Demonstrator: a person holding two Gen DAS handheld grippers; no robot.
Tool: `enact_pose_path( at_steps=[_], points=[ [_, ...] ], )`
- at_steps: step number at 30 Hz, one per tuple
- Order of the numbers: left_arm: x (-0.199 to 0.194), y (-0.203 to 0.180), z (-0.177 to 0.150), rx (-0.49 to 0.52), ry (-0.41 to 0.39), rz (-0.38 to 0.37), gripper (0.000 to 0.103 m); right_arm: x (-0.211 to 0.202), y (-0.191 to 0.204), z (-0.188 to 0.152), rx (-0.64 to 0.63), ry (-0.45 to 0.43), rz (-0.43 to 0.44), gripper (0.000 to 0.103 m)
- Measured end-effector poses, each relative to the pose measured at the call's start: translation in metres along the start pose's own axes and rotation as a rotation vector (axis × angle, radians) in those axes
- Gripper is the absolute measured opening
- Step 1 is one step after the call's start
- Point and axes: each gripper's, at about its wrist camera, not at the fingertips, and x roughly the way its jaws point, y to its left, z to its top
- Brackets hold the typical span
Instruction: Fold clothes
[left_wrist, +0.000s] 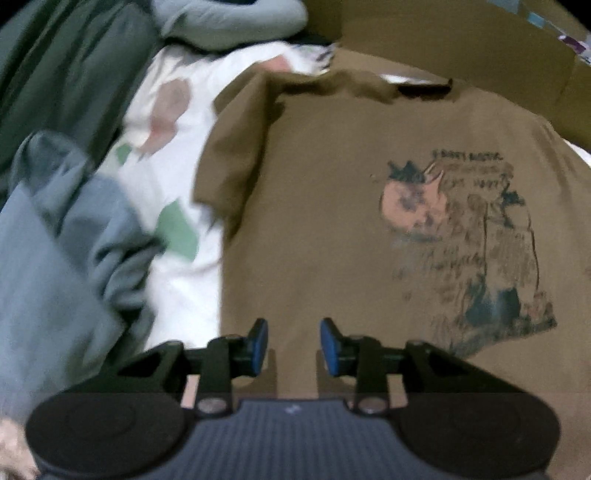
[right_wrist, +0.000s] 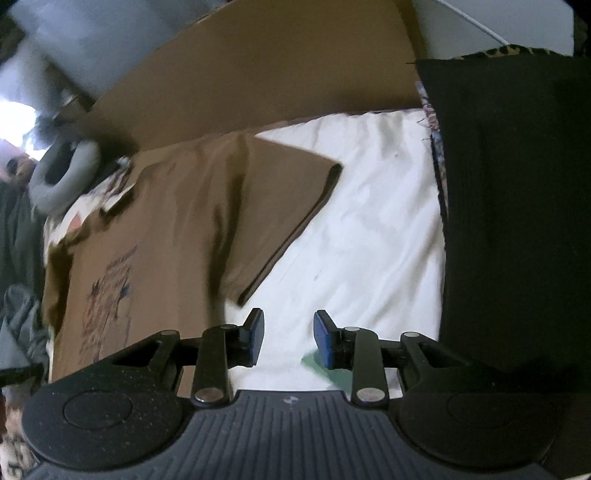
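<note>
The brown T-shirt (left_wrist: 332, 206) lay spread flat, print side up, on a white bedsheet (left_wrist: 177, 295) with pink and green patches. Its long axis ran from the hem, nearest the left wrist camera, up to the collar (left_wrist: 424, 86) at the far edge of the sheet, where a wall of cardboard (left_wrist: 461, 44) stood behind it. The faded graphic print (left_wrist: 469, 251) sat on the chest, right of centre in that view. One short sleeve (left_wrist: 225, 147) stuck out toward the left side of the sheet, near a heap of grey-blue clothes (left_wrist: 66, 236) and a dark green garment (left_wrist: 62, 66) further back.

From the right wrist camera the same T-shirt (right_wrist: 162, 229) filled the left half, with its other sleeve (right_wrist: 288, 199) lying flat and pointing out over the bare bedsheet (right_wrist: 369, 221) toward a black cloth (right_wrist: 517, 221) that covered the right side (a strip of leopard pattern showed above it).

The left gripper (left_wrist: 293, 345) hung over the lower part of the T-shirt with its blue pads (left_wrist: 260, 341) partly apart; nothing lay between them, and no fabric was pinched. The right gripper (right_wrist: 288, 339) stood just off the shirt's side edge, over the white sheet, its pads (right_wrist: 256, 338) likewise partly apart and empty, with a green patch (right_wrist: 314, 363) beneath its right finger. Both views were somewhat blurred
</note>
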Motion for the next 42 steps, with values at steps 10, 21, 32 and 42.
enact_pose_path(
  at_steps=[10, 21, 32, 42],
  points=[
    [0.044, -0.067, 0.065, 0.075, -0.102, -0.084, 0.039, 0.039, 0.004, 0.023, -0.069, -0.018, -0.043, 0.035],
    [0.093, -0.134, 0.116, 0.103, -0.111, -0.153, 0.040, 0.064, -0.005, 0.036, 0.015, -0.078, -0.048, 0.040],
    [0.127, -0.194, 0.176, 0.165, -0.147, -0.154, 0.046, 0.096, -0.005, 0.037, 0.005, -0.037, -0.034, 0.044],
    [0.130, -0.212, 0.226, 0.200, -0.168, -0.165, 0.048, 0.109, -0.014, 0.062, 0.059, -0.069, -0.017, 0.044]
  ],
)
